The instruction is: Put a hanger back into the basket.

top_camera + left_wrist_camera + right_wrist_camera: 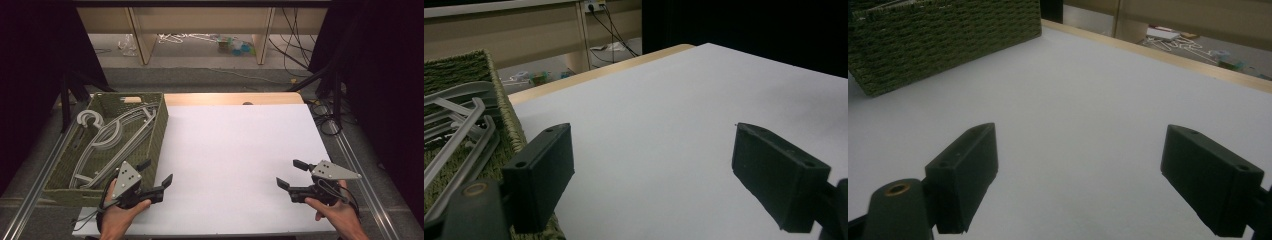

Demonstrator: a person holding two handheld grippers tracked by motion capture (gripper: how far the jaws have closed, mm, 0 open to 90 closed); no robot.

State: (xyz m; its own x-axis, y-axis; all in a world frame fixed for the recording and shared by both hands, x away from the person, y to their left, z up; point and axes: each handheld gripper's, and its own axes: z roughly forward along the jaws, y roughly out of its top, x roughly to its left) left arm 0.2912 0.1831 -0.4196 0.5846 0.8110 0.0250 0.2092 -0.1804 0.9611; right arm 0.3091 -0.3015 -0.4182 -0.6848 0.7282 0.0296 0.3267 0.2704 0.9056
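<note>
Inside green woven basket (159, 131): grey hangers (112, 137) piled. Left tool (156, 173), right tool (294, 173) wide, empty.

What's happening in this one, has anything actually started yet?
Not really. A person holds a pair of tongs in each hand over the white table top. The left tongs hover open beside the near right corner of the green woven basket, which holds grey clothes hangers. The right tongs hover open near the table's right side. Neither grips anything; the hangers lie untouched in the basket.
</note>
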